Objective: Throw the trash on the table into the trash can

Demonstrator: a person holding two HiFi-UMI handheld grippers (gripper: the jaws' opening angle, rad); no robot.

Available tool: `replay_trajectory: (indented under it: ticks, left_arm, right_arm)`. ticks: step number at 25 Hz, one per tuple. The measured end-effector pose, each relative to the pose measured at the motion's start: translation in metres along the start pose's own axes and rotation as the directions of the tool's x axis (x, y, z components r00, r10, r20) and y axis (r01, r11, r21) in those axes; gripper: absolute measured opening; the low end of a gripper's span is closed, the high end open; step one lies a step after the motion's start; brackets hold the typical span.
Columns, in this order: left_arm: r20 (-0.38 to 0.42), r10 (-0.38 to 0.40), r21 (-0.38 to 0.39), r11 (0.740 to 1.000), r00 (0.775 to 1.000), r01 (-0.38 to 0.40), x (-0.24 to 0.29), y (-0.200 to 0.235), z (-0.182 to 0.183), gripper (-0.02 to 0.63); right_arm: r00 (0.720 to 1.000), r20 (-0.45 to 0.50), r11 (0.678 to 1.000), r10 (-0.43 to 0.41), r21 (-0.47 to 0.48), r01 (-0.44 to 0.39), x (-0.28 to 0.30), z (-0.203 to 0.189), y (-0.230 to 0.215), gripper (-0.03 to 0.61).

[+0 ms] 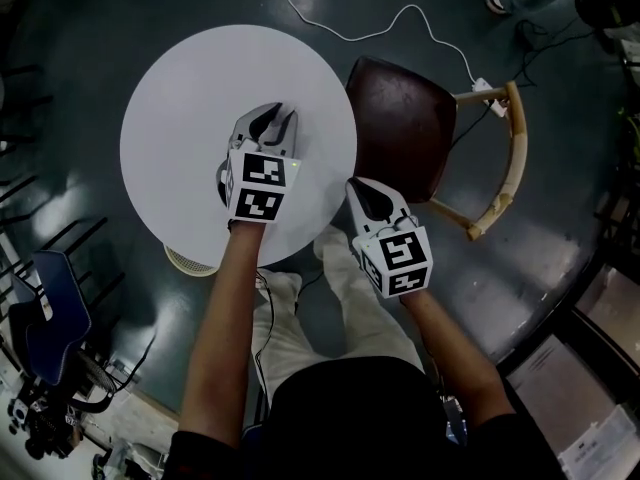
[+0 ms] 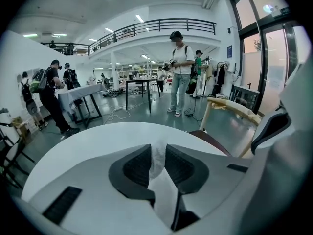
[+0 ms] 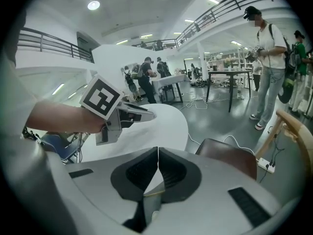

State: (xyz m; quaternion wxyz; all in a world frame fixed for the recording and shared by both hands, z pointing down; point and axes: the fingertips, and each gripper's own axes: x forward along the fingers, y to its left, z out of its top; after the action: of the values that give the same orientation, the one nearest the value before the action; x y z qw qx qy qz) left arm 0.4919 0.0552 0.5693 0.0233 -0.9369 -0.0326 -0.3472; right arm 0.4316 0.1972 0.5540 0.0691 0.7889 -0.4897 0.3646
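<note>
My left gripper (image 1: 278,116) hovers over the middle of the round white table (image 1: 190,78). In the left gripper view its jaws are pinched on a crumpled white tissue (image 2: 158,163), which stands up between the dark pads and runs down into the gap behind them, so my left gripper (image 2: 157,154) is shut on it. My right gripper (image 1: 358,188) hangs at the table's near right edge. It (image 3: 157,155) is shut, pads touching, with nothing seen between them. A pale mesh basket (image 1: 188,260) peeks out from under the table's near left edge.
A brown-seated wooden chair (image 1: 400,128) stands close to the table's right side. A white cable (image 1: 330,28) runs over the dark floor to a power strip (image 1: 485,88). A blue chair (image 1: 55,313) is at the near left. Several people (image 2: 180,70) stand further off.
</note>
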Motion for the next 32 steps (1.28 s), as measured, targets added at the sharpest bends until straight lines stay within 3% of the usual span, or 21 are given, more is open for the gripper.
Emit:
replay_trajectory:
  ticks: [14, 26, 32]
  left_arm:
    - [0.061, 0.068, -0.085, 0.994, 0.996, -0.063, -0.088, 0.031, -0.004, 0.077]
    - [0.113, 0.162, -0.232, 0.964, 0.98, -0.133, -0.177, 0.064, -0.032, 0.074]
    - [0.144, 0.249, -0.286, 0.937, 0.958, -0.2, -0.23, 0.078, -0.051, 0.074]
  right_arm:
    - [0.997, -0.003, 0.993, 0.073, -0.092, -0.073, 0.005, 0.028, 0.056, 0.018]
    - [0.985, -0.026, 0.967, 0.171, -0.189, -0.172, 0.018, 0.047, 0.125, 0.018]
    - [0.972, -0.048, 0.941, 0.229, -0.244, -0.233, 0.022, 0.05, 0.165, 0.018]
